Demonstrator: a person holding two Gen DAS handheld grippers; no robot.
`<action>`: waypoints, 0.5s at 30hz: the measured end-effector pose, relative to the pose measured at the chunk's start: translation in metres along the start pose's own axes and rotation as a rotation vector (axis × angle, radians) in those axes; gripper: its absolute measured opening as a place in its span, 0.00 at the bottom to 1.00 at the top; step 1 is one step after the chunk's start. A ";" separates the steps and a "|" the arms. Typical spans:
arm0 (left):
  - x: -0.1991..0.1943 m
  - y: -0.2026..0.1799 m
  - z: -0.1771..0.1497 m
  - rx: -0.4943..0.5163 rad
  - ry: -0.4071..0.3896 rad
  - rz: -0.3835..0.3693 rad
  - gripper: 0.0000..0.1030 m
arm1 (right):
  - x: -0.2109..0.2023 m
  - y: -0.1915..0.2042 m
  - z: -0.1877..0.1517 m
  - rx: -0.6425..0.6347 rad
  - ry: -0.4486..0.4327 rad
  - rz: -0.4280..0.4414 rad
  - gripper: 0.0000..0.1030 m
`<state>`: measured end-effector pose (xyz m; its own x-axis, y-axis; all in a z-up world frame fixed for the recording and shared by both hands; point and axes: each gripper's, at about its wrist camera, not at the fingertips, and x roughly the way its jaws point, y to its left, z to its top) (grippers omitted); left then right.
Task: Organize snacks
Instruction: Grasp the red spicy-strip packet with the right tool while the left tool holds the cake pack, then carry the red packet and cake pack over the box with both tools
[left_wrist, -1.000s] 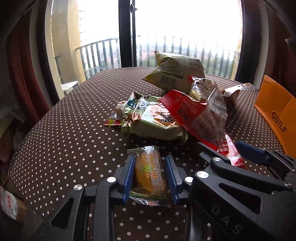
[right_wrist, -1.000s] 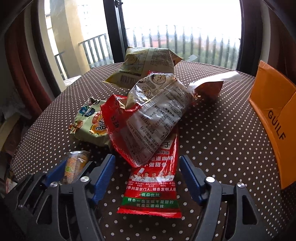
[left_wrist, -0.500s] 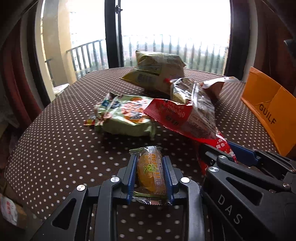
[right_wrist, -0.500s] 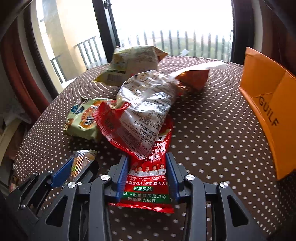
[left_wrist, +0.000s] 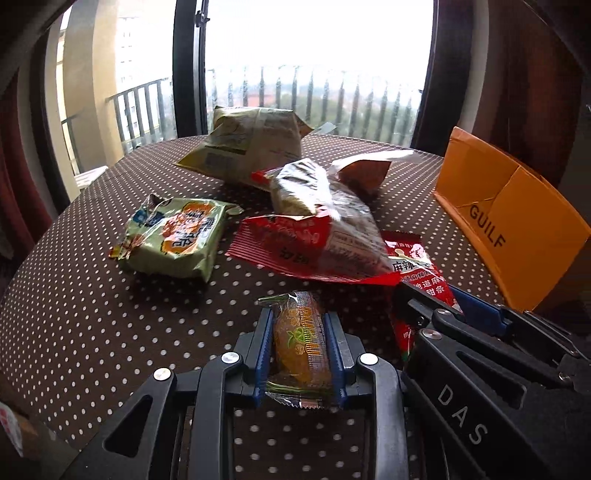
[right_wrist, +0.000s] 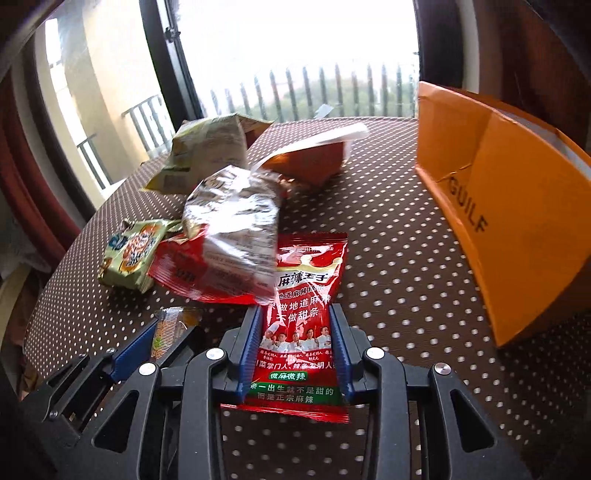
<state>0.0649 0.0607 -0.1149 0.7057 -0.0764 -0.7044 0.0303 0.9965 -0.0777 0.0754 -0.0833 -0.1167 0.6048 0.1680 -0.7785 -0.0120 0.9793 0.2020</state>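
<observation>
My left gripper (left_wrist: 298, 325) is shut on a small orange jelly snack in clear wrap (left_wrist: 300, 341), held just above the dotted tablecloth (left_wrist: 110, 332). My right gripper (right_wrist: 295, 325) is shut on a red spicy-strip packet (right_wrist: 301, 314) and lifts it clear of the pile. The right gripper also shows at the right of the left wrist view (left_wrist: 436, 306). An orange box marked GUILF (right_wrist: 517, 221) stands open at the right, also in the left wrist view (left_wrist: 517, 221).
A pile lies mid-table: a red and clear bag (right_wrist: 229, 251), a green noodle pack (left_wrist: 177, 236), a yellow-green bag (left_wrist: 255, 147) and an orange-brown bag (right_wrist: 306, 162). Window and balcony rail lie behind. The table edge curves at the left.
Both grippers closed on their snacks. The right gripper then pulled the red packet out from under the pile and rose; the left gripper lifted slightly with the jelly snack.
</observation>
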 end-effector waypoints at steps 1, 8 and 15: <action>-0.002 -0.003 0.001 0.000 -0.001 -0.006 0.25 | -0.002 -0.003 0.000 0.005 -0.005 0.000 0.38; -0.018 -0.017 0.018 -0.003 -0.028 -0.045 0.25 | -0.020 -0.010 0.015 0.015 -0.052 0.019 0.38; -0.034 -0.026 0.034 -0.002 -0.067 -0.039 0.25 | -0.036 -0.017 0.033 0.014 -0.091 0.033 0.38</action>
<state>0.0643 0.0388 -0.0654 0.7497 -0.1123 -0.6521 0.0571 0.9928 -0.1053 0.0801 -0.1101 -0.0721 0.6740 0.1888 -0.7142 -0.0228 0.9716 0.2354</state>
